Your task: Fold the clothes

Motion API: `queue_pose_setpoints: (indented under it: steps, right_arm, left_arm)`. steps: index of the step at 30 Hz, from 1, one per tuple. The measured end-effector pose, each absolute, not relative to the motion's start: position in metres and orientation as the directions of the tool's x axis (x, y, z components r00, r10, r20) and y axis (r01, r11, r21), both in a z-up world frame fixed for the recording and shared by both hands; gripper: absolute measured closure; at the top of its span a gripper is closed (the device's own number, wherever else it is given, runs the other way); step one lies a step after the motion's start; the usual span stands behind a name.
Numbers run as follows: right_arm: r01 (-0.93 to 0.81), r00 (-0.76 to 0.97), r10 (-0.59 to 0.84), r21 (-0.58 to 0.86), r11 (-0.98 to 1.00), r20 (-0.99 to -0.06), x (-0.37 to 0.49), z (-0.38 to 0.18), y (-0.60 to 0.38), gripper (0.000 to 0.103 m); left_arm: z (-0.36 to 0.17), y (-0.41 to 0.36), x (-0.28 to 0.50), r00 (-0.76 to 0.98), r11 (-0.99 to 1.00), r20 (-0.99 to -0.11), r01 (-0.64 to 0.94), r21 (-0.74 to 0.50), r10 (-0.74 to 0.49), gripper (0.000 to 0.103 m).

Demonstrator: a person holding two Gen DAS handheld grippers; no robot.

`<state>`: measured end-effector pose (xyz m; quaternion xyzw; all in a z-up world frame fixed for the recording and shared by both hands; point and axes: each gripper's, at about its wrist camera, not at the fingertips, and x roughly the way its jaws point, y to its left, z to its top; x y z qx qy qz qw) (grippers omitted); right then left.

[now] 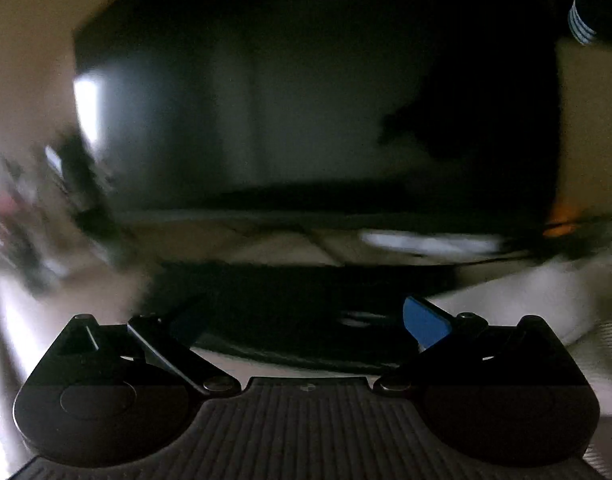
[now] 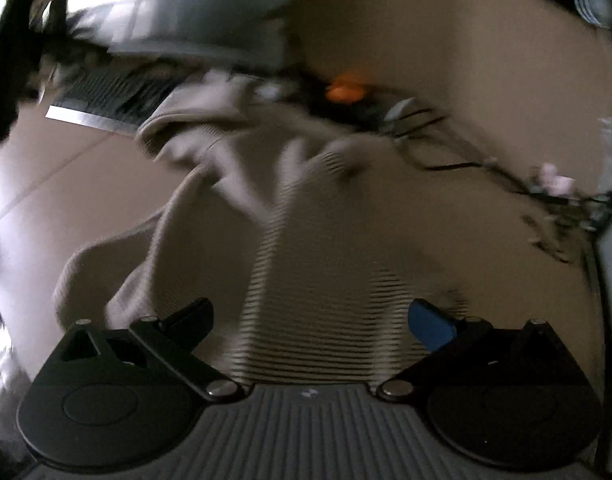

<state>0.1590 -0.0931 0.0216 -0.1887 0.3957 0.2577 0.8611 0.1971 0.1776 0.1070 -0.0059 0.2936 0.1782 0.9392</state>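
Left wrist view: blurred by motion.
Left gripper (image 1: 306,320): fingers spread apart, nothing between them.
Ahead of it: a large dark screen (image 1: 306,100).
Right wrist view: also blurred.
Right gripper (image 2: 310,322): fingers wide apart, empty.
Sweater (image 2: 289,208): beige, ribbed, lying crumpled on the tan floor (image 2: 57,176) just ahead of the fingers.
Beyond the sweater: an orange object (image 2: 346,86), too blurred to identify.

In the right wrist view, the garment (image 2: 265,208) lies spread on the floor (image 2: 446,80), running from the frame's centre down to the bottom between the fingers of the right hand-held gripper (image 2: 310,320). A vent grille (image 2: 113,96) sits in the upper left, behind the garment. Cables (image 2: 446,152) trail to the garment's right. In the left wrist view, a large screen (image 1: 306,100) fills the centre, ahead of the left hand-held gripper (image 1: 306,320).
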Motion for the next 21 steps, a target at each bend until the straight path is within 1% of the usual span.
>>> queue_pose_setpoints:
  steps: [2,3,5,6,7,8,9,10,11,12,13,14,15,16,18,19,21]
  right_arm:
    - [-0.654,0.540,0.204,-0.256,0.712,-0.816,0.155,0.008,-0.075,0.000]
    - [-0.679,0.566,0.140,-0.363,0.638,-0.813,0.157,0.004,-0.073,0.000]
    - [-0.671,0.652,0.037,-0.554,0.492,-0.757,0.173,0.009,-0.084,0.000]
    - [-0.610,0.726,-0.016,-0.654,0.446,-0.688,0.186,0.016,-0.091,0.000]
    - [-0.479,0.824,-0.085,-0.768,0.425,-0.561,0.204,0.027,-0.100,0.000]
    - [-0.317,0.901,-0.151,-0.856,0.409,-0.406,0.220,0.039,-0.108,0.000]
    - [-0.123,0.949,-0.220,-0.908,0.401,-0.225,0.235,0.053,-0.115,0.000]
    - [0.016,0.956,-0.271,-0.900,0.435,-0.114,0.246,0.070,-0.122,0.000]
    - [0.024,0.948,-0.273,-0.822,0.569,-0.161,0.251,0.094,-0.129,0.000]
    - [-0.042,0.934,-0.215,-0.683,0.729,-0.286,0.253,0.114,-0.140,0.000]
    - [-0.115,0.903,-0.124,-0.511,0.852,-0.411,0.255,0.128,-0.153,0.000]
    - [-0.162,0.870,-0.050,-0.380,0.911,-0.491,0.256,0.134,-0.162,0.000]
    - [-0.189,0.843,-0.021,-0.332,0.924,-0.537,0.256,0.129,-0.166,0.000]
    - [-0.216,0.823,-0.005,-0.321,0.922,-0.568,0.254,0.121,-0.168,0.000]
    - [-0.282,0.799,-0.001,-0.376,0.883,-0.601,0.246,0.095,-0.168,0.000]
    - [-0.340,0.764,0.049,-0.338,0.878,-0.644,0.242,0.083,-0.168,0.000]
    - [-0.489,0.639,0.218,-0.171,0.856,-0.737,0.227,0.067,-0.168,0.000]
  left_arm:
    - [0.103,0.162,0.186,0.790,0.980,-0.594,-0.199,-0.011,0.154,0.000]
    - [0.100,0.150,0.180,0.794,0.990,-0.602,-0.134,-0.044,0.081,0.000]
    - [0.095,0.128,0.168,0.793,0.996,-0.610,-0.047,-0.076,-0.009,0.000]
    - [0.093,0.118,0.163,0.790,0.996,-0.612,-0.013,-0.089,-0.044,0.000]
    - [0.091,0.110,0.160,0.783,0.994,-0.616,0.019,-0.106,-0.081,0.000]
    - [0.088,0.103,0.158,0.773,0.990,-0.622,0.054,-0.130,-0.124,0.000]
    - [0.084,0.098,0.159,0.761,0.984,-0.627,0.089,-0.154,-0.167,0.000]
    - [0.079,0.093,0.160,0.748,0.976,-0.630,0.123,-0.178,-0.209,0.000]
    - [0.073,0.084,0.164,0.730,0.969,-0.639,0.155,-0.191,-0.243,0.000]
    - [0.067,0.075,0.168,0.711,0.961,-0.647,0.187,-0.202,-0.275,0.000]
    - [0.062,0.068,0.171,0.694,0.955,-0.657,0.205,-0.213,-0.295,0.000]
    - [0.057,0.061,0.174,0.676,0.949,-0.667,0.220,-0.224,-0.314,0.000]
    - [0.051,0.056,0.177,0.659,0.944,-0.676,0.228,-0.237,-0.329,0.000]
    - [0.046,0.052,0.181,0.645,0.940,-0.685,0.230,-0.250,-0.340,0.000]
    - [0.037,0.052,0.182,0.627,0.935,-0.694,0.227,-0.271,-0.353,0.000]
    - [0.033,0.051,0.185,0.618,0.932,-0.699,0.224,-0.284,-0.361,0.000]
    - [0.022,0.051,0.194,0.594,0.927,-0.714,0.198,-0.318,-0.371,0.000]
